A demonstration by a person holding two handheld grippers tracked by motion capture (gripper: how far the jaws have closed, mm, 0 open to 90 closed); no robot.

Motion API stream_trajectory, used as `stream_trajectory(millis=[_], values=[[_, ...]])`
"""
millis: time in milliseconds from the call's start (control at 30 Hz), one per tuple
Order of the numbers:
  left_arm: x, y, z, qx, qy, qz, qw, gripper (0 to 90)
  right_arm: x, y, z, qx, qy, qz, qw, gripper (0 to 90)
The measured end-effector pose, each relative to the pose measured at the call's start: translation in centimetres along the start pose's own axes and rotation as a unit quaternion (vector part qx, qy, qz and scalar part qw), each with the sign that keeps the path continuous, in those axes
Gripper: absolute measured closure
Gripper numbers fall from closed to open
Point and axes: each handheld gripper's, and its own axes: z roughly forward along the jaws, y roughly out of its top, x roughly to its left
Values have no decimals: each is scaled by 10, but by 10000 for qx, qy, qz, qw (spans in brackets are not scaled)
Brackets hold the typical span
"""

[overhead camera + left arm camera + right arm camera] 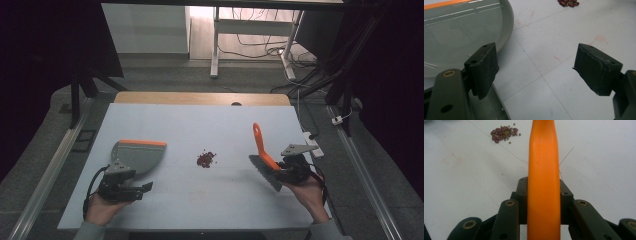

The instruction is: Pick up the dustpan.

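Dustpan point(136, 156), grey with an orange front edge, lies flat on the white surface point(200, 200) at your left. Your left hand-held gripper point(131, 190) sits just behind it with jaws spread wide, gripping nothing; in the left gripper view one pad point(484, 68) overlaps the pan's rim. Your right hand-held gripper point(544, 195) is clenched on the orange handle of the brush point(261, 147), handle tilted up and away, dark bristles down near the surface. A small pile of red beans point(205, 159) lies between dustpan and brush, apart from both.
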Motion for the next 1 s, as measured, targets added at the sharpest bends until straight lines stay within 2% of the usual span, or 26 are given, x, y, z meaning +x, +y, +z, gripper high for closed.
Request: stream_trajectory(millis=[600, 867, 1000], values=[[-3, 4, -2, 12, -60, 68, 10000, 198, 0, -1, -1, -48, -51, -51, 10000, 706], [-9, 8, -6, 51, -48, 153, 9999, 198, 0, -1, -1, -20, -71, -60, 10000, 706], [-11, 12, -8, 116, -12, 114, 9999, 198, -2, -1, -2, -50, -56, -41, 10000, 706]])
